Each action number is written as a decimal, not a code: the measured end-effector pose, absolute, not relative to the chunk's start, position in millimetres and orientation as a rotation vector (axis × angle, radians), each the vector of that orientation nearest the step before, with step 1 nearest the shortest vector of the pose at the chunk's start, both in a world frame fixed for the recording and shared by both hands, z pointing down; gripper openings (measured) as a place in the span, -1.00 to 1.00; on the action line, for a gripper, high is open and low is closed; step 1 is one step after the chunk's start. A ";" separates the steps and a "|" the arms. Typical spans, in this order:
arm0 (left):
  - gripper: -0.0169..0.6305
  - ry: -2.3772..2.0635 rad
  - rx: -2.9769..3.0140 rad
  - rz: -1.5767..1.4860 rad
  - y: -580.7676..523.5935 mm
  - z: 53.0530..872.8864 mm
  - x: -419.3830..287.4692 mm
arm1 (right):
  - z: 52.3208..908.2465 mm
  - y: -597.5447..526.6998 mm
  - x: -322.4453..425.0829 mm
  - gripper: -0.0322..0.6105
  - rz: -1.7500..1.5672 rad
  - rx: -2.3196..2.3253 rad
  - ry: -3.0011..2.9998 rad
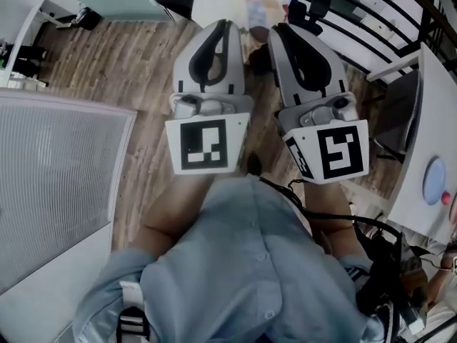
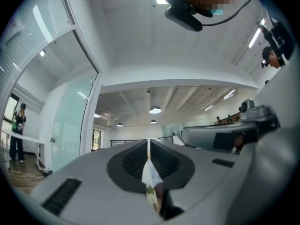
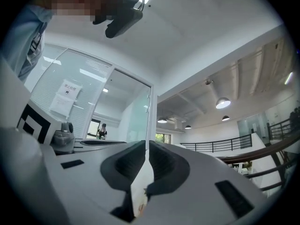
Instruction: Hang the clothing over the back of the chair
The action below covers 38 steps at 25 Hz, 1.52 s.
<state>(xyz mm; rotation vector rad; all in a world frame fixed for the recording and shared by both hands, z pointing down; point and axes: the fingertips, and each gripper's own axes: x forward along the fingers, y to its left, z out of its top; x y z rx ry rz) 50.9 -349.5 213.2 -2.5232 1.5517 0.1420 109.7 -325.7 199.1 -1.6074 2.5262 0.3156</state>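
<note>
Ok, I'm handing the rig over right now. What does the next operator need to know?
Left gripper: jaws shut on a fold of the white printed clothing.
Right gripper: jaws shut on white cloth too, likely the same garment.
Both are held side by side in front of the person, pointing away.
What looks like a dark chair stands at the right, by the white table.
Done: clothing is gripped in both jaws.
Left: carry it to the chair, drape it over the back, let go.

Dark chair [image 1: 402,113] stands on wooden floor [image 1: 107,56]
</note>
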 end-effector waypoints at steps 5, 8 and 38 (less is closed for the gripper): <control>-0.88 1.558 -2.493 0.160 -323.9 206.5 41.1 | 196.0 -308.0 96.8 -0.83 0.357 -1.605 2.509; -0.88 1.557 -2.488 0.168 -315.3 205.2 28.6 | 197.3 -303.9 82.1 -0.85 0.361 -1.607 2.511; -0.88 1.481 -2.513 0.226 -297.9 196.9 -11.0 | 189.3 -293.6 31.2 -0.87 0.431 -1.657 2.491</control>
